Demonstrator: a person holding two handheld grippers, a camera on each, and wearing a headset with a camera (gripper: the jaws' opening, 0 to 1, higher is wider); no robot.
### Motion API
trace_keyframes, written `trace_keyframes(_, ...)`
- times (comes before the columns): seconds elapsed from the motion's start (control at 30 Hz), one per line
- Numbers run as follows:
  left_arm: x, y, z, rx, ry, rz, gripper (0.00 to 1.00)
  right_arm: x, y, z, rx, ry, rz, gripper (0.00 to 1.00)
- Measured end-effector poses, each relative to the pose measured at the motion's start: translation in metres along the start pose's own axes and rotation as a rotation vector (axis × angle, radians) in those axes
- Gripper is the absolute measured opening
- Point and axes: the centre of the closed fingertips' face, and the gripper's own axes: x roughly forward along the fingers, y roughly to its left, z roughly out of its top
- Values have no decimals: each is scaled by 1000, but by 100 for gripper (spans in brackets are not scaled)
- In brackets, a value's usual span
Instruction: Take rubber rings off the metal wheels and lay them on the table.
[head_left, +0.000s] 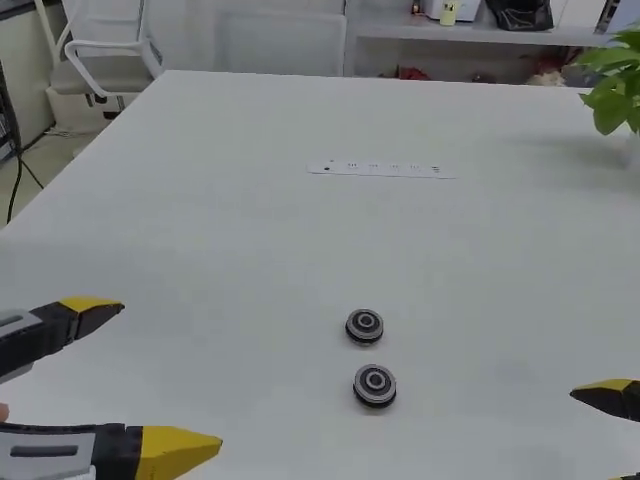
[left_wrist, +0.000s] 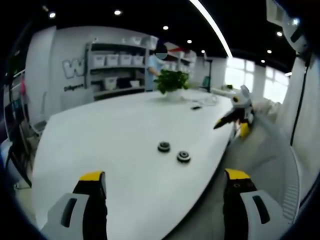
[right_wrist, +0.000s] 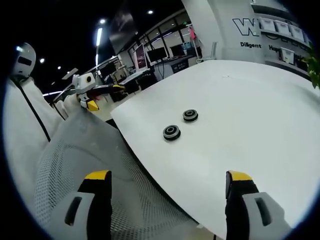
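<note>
Task not begun, nothing laid down yet.
Far wheel (head_left: 364, 327) and near wheel (head_left: 375, 386), at 6 o'clock on the worktop (head_left: 300, 230), both wear their rubber rings (head_left: 357, 387); left hand-held gripper (left_wrist: 165, 175) at 8 o'clock and right hand-held gripper (right_wrist: 168, 175) at 4 o'clock gape empty.

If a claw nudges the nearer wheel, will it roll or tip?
Probably neither: the nearer wheel lies flat, hub up, so it should slide on the smooth table rather than roll. Being metal, it is likely heavy for its size. Its dark rubber ring may add some grip.
</note>
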Motion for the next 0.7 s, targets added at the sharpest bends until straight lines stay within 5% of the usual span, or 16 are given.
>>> trace_keyframes(0.7,25,-26,31,18,2,-89,96,2,-4,10,4,-41,23,87)
